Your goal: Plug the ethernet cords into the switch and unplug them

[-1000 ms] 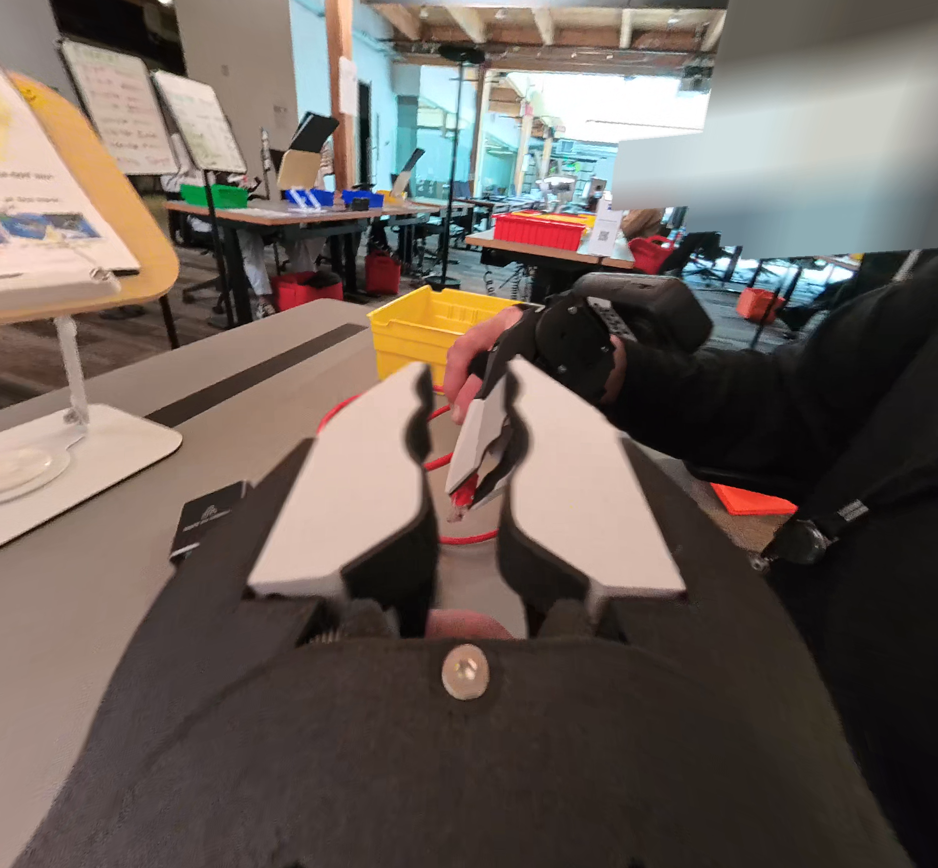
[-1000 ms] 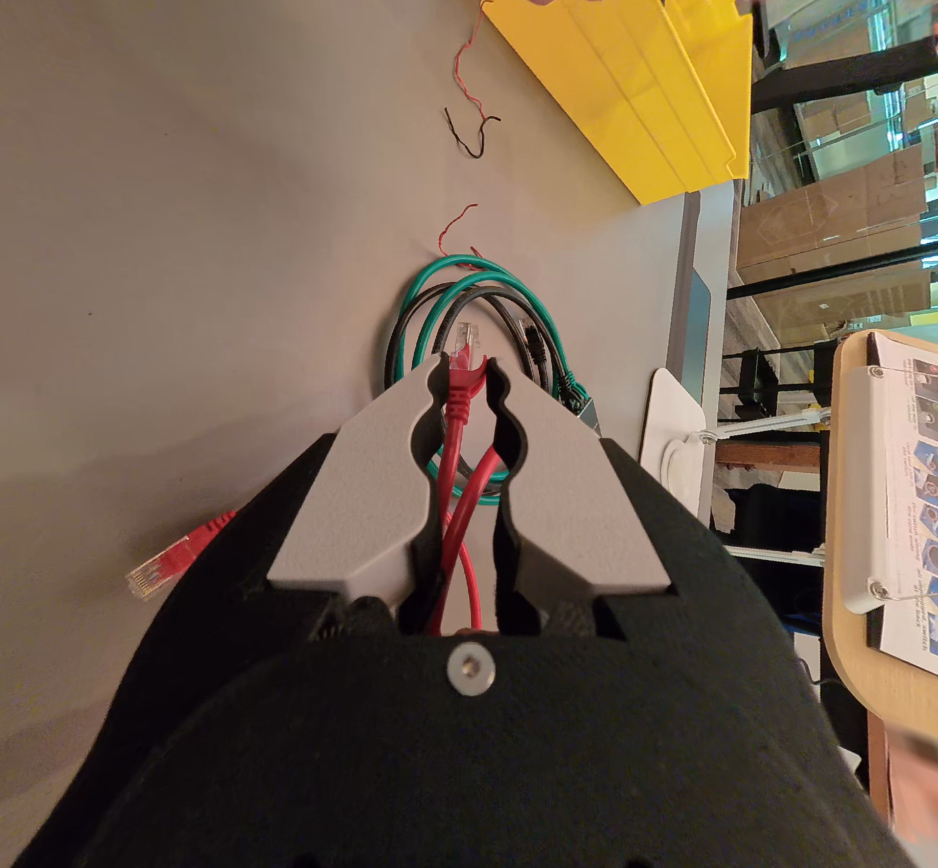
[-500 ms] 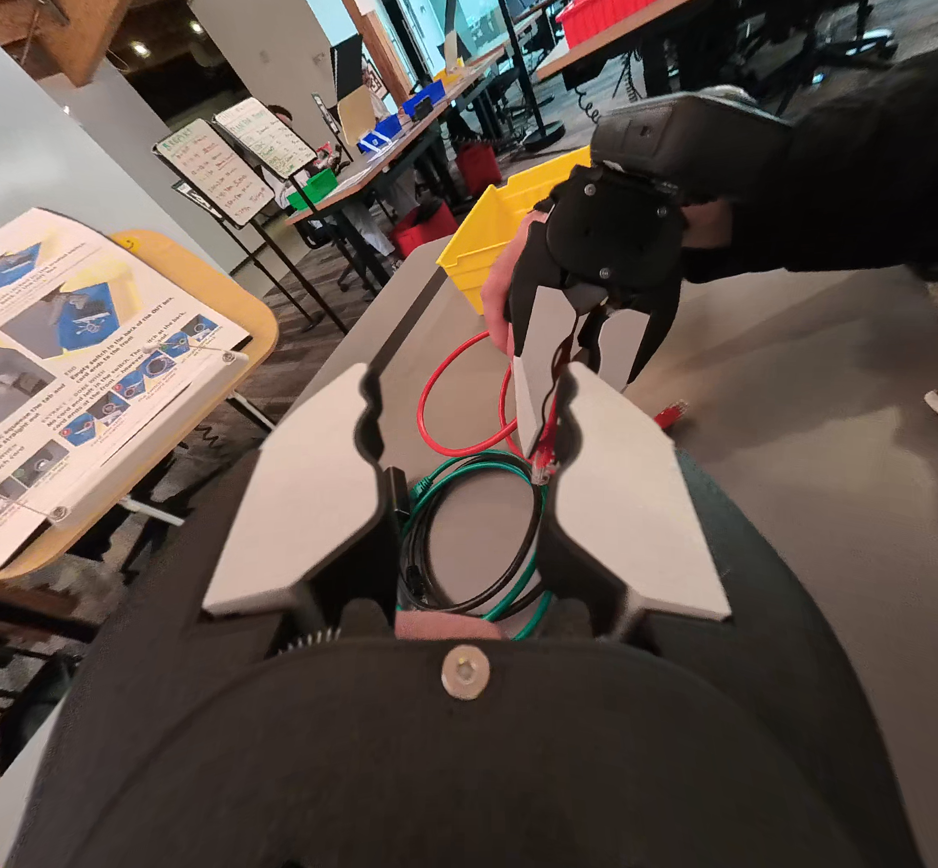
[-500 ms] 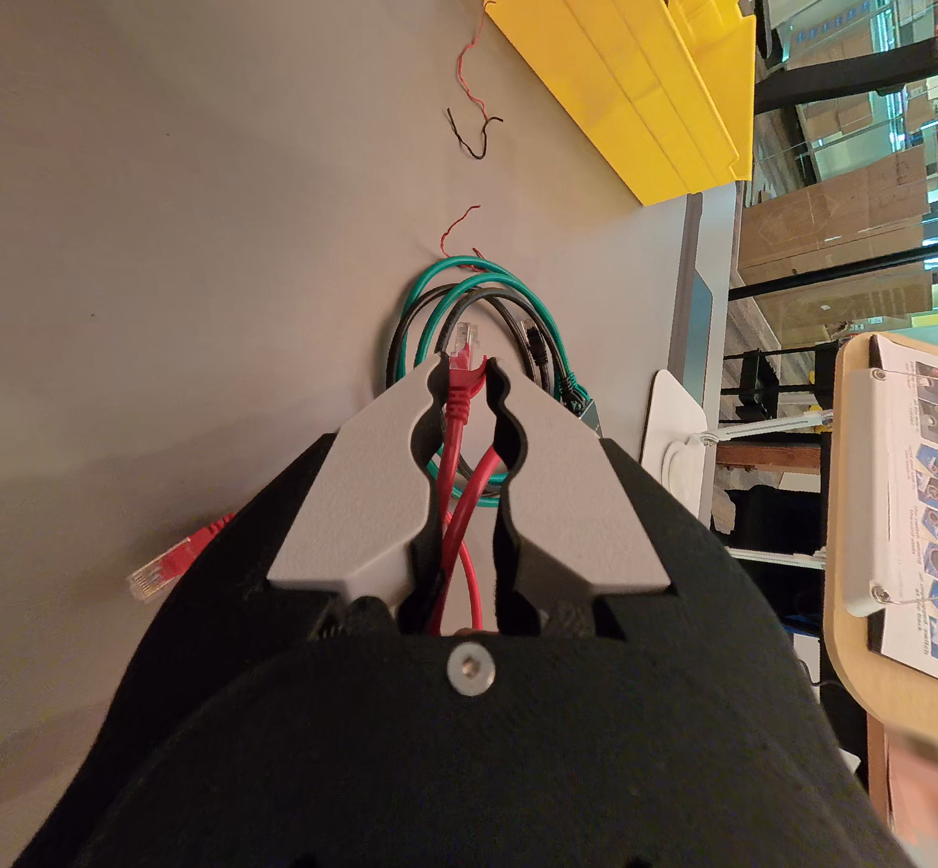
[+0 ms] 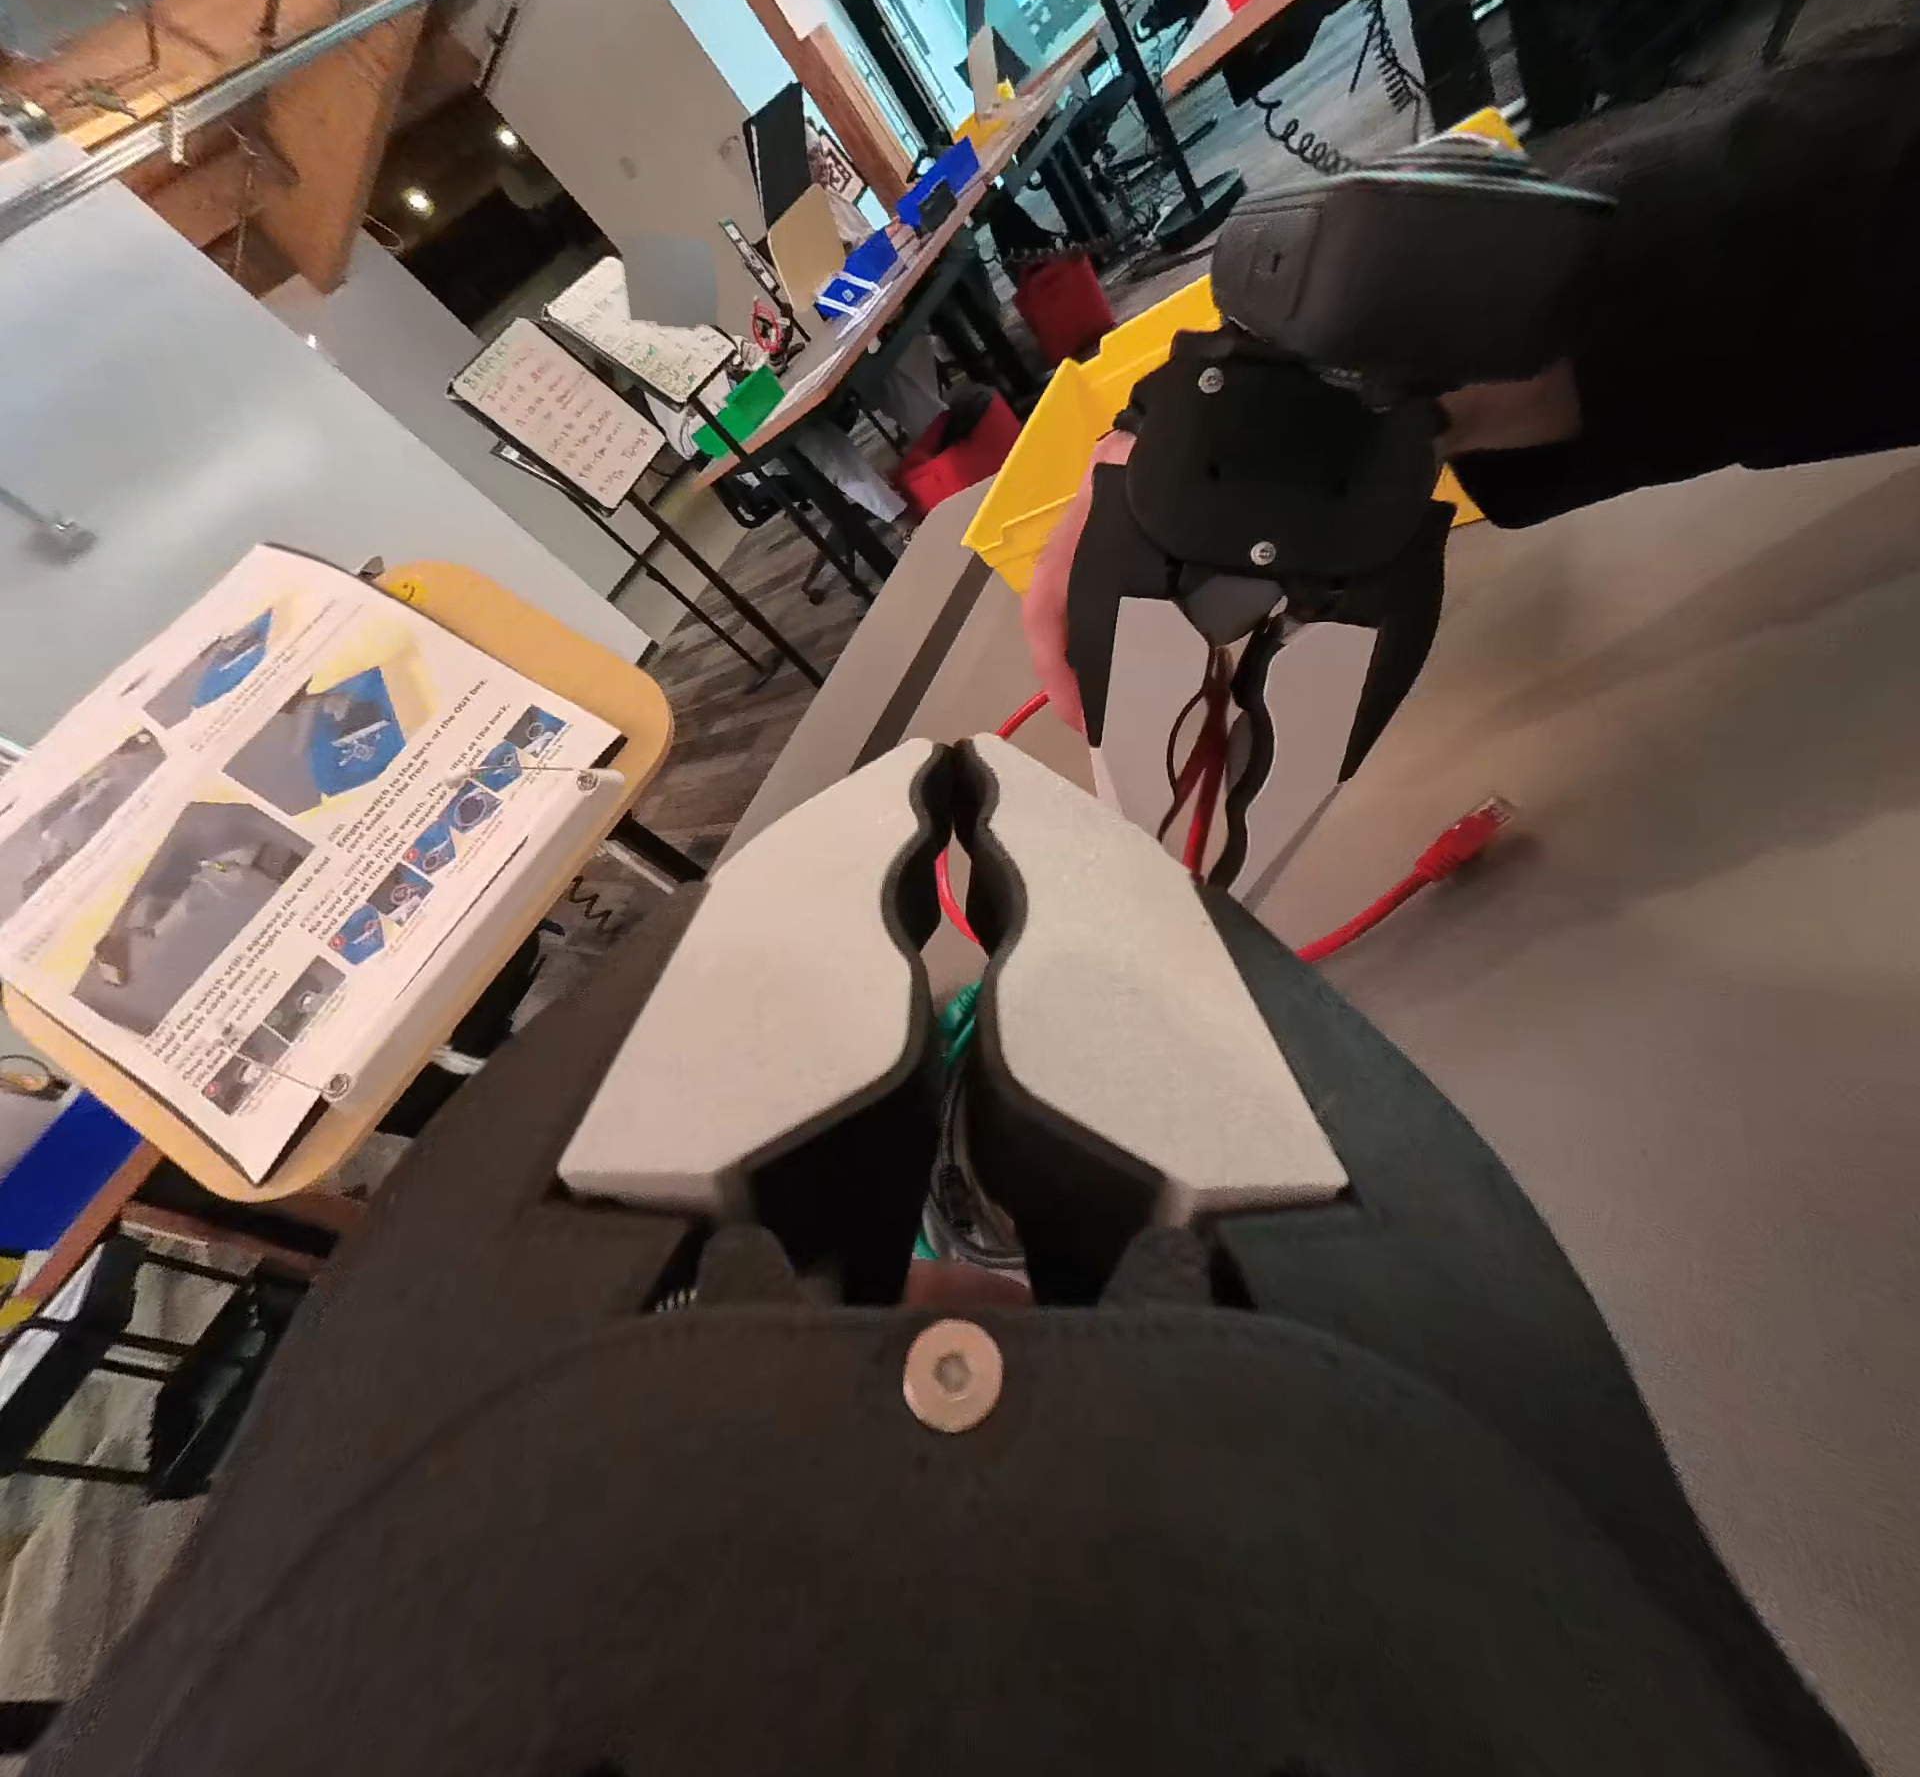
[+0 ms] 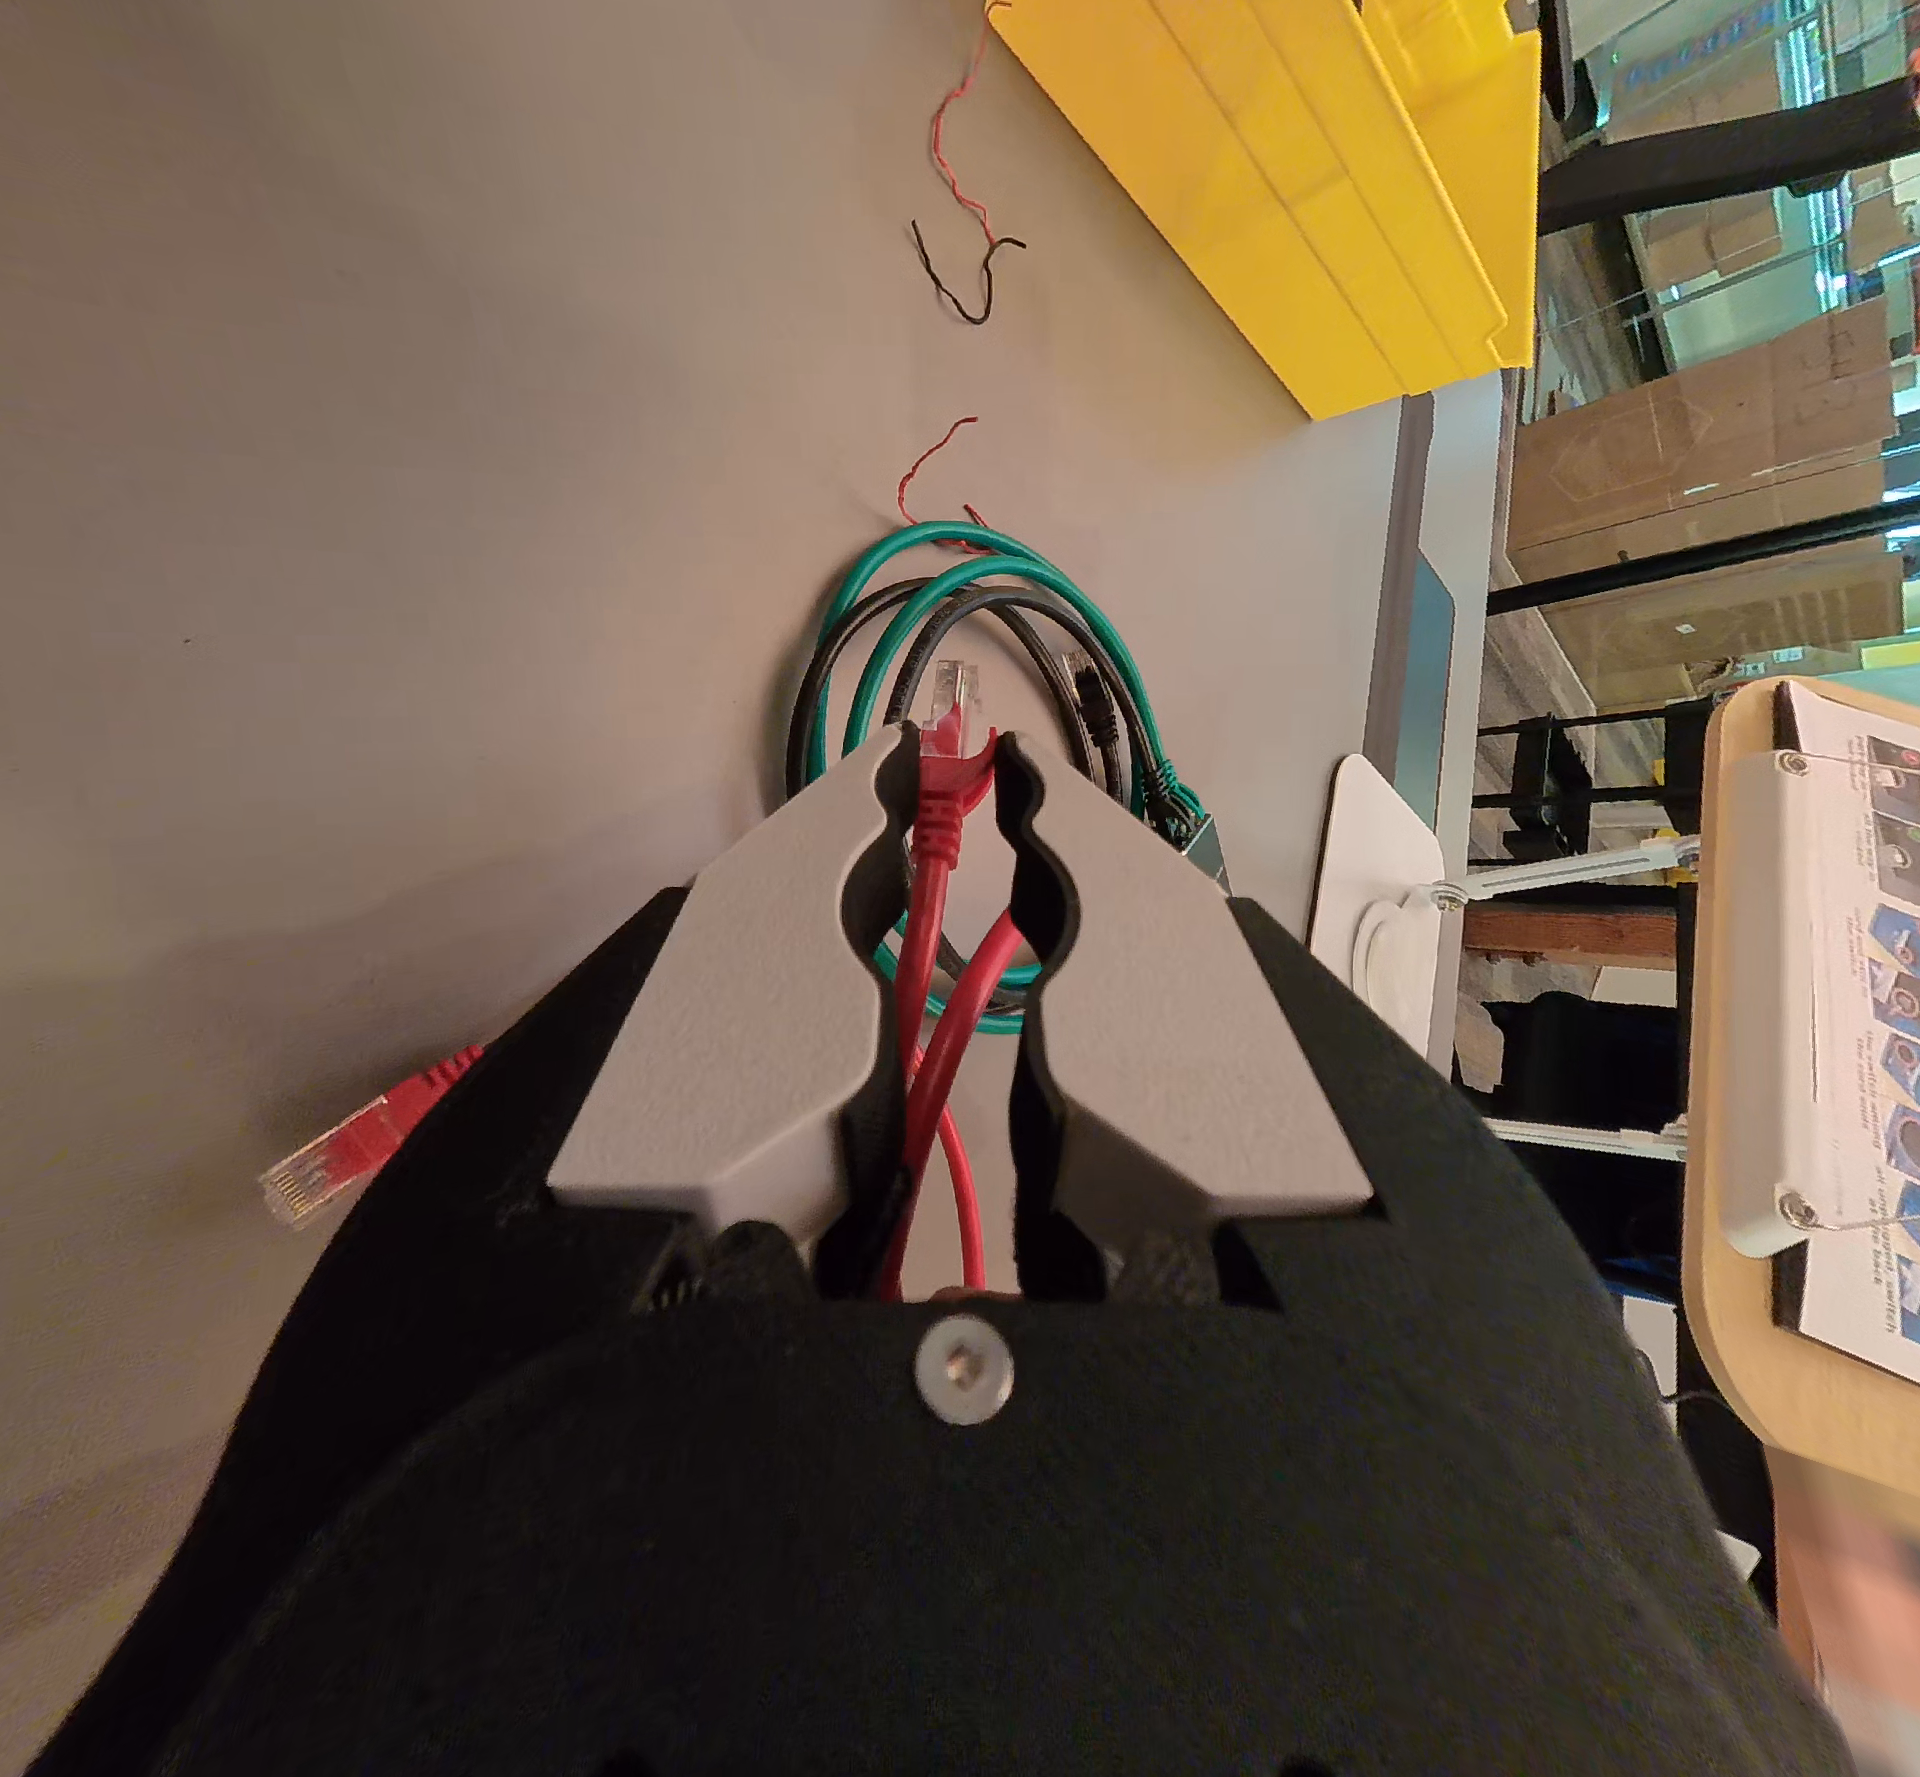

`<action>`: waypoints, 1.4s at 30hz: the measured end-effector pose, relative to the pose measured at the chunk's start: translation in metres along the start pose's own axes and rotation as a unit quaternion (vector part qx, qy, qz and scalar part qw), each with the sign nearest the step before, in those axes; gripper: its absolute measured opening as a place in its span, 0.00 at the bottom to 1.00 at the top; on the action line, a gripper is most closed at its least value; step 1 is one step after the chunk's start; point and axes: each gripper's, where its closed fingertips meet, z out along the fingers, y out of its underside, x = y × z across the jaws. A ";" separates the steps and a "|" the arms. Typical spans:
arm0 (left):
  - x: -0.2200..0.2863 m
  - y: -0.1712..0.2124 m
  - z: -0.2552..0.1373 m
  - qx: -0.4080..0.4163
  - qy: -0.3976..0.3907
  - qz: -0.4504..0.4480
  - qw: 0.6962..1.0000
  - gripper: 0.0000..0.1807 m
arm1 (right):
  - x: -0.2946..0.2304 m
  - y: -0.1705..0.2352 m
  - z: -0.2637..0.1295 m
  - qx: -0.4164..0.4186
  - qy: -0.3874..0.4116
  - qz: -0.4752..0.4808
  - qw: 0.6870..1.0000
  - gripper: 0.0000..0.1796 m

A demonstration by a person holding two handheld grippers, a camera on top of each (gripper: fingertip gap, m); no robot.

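My right gripper (image 6: 951,740) is shut on a red ethernet cord (image 6: 935,896) just behind its clear plug (image 6: 956,688), which sticks out past the fingertips. It hovers over the grey table (image 6: 416,377), pointing at a coil of green and black cords (image 6: 935,574). The red cord's other plug (image 6: 343,1145) lies on the table. In the left wrist view, my left gripper (image 5: 954,756) is shut with nothing visibly between its tips. The right gripper (image 5: 1195,834) is just beyond it, with the red cord (image 5: 1205,751) and the loose plug (image 5: 1465,834). No switch is in view.
A yellow bin (image 6: 1299,117) stands at the table's far edge and also shows in the left wrist view (image 5: 1039,491). Thin red (image 6: 961,127) and black (image 6: 966,273) wire scraps lie before it. An instruction sheet on a wooden stand (image 5: 281,844) and a white stand base (image 6: 1382,896) sit beside the table. The grippers' ends are close to 12 centimetres from one another.
My left gripper has closed from wide open and has swung and tilted down over the table. My right gripper has kept its hold on the red cord and barely moved.
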 end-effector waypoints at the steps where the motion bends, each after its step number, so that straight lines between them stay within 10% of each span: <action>1: -0.001 -0.002 -0.001 0.004 -0.003 0.001 1.000 0.00 | 0.000 0.000 0.000 0.000 0.000 0.000 1.000 0.07; 10: -0.005 -0.001 -0.002 0.008 -0.012 -0.014 1.000 0.05 | 0.000 -0.001 0.000 0.000 0.000 -0.001 1.000 0.06; 13: -0.005 0.002 0.001 0.004 -0.016 -0.023 1.000 0.24 | 0.000 -0.001 0.000 0.000 -0.001 -0.001 1.000 0.06; 17: 0.001 -0.003 0.000 0.014 -0.003 -0.004 1.000 0.00 | 0.000 0.000 0.001 -0.001 -0.001 -0.001 1.000 0.07; 26: 0.001 0.000 0.000 0.008 -0.001 -0.021 1.000 0.05 | 0.000 0.000 0.000 -0.001 0.000 -0.002 1.000 0.06; 35: -0.004 -0.003 0.005 0.041 0.010 -0.156 0.987 0.63 | 0.000 0.000 0.001 -0.001 0.000 -0.001 1.000 0.07; 42: -0.009 -0.008 0.002 0.079 0.033 -0.244 0.966 0.74 | 0.001 0.001 0.001 0.004 0.001 0.004 1.000 0.07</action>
